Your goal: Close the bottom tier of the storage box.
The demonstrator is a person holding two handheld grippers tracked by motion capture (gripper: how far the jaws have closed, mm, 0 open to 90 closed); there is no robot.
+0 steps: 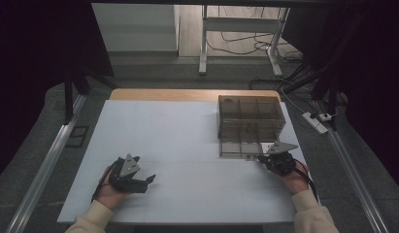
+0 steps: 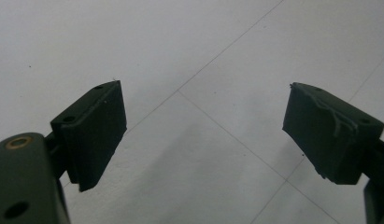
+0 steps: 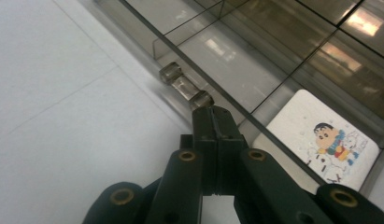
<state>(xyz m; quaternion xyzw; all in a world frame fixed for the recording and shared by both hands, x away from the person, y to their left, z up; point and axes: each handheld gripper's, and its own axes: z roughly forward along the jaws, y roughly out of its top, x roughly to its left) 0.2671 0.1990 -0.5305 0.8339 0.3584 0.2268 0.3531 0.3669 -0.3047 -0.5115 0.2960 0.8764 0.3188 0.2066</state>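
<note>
Smoky clear plastic drawer box (image 1: 250, 119) sits at the desk's (image 1: 187, 145) far right, its drawer pulled out; your right gripper (image 3: 213, 116) is shut at the handle (image 3: 186, 87), holding nothing, your left gripper (image 2: 203, 135) wide open and empty.

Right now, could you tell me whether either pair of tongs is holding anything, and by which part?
Nothing is held. The left tongs stand open over the table; the right tongs are shut and empty, tips by the clear handle of the organizer box.
</note>
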